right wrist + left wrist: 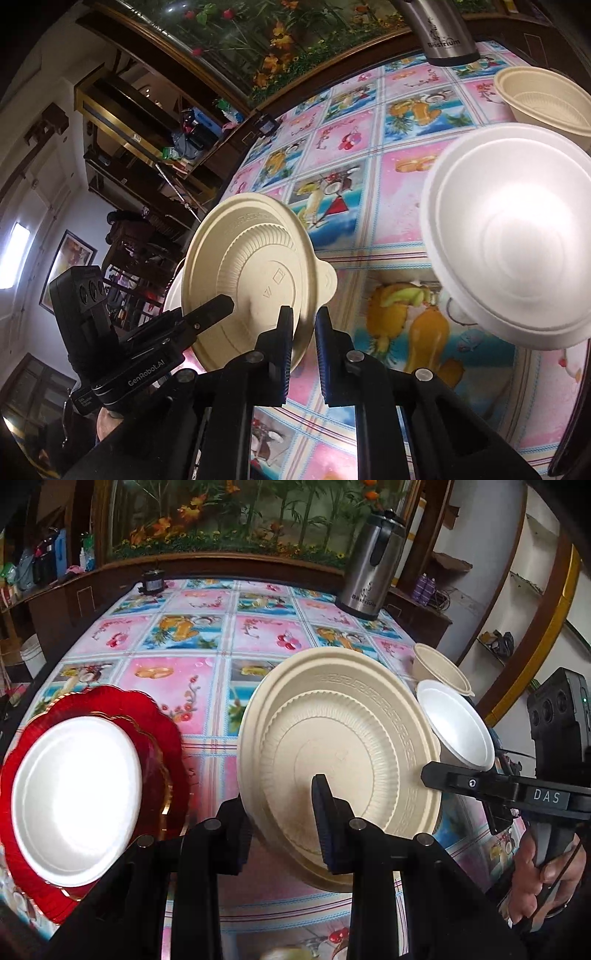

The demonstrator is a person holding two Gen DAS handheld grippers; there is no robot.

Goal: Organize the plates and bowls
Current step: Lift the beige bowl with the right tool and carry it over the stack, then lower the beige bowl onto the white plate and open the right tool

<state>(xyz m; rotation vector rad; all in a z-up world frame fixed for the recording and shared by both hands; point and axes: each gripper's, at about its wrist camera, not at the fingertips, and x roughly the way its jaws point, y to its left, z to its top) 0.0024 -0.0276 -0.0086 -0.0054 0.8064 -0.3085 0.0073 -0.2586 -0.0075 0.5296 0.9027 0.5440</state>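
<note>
While clamping the near rim of the tilted beige plates (343,746) with the left gripper (282,823), holds them clear of the tablecloth (207,646). Has the right gripper (304,343) nearly together beside their tab, seemingly empty. Risks sliding the nested inner plate out, or clipping the white bowl (458,727) just beside.

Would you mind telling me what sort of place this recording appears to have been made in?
Most likely a lived-in home, probably a dining or living room. A table with a fruit-patterned tablecloth holds a steel thermos jug, a planted glass tank stands behind it, and cluttered wooden shelves line the wall.
</note>
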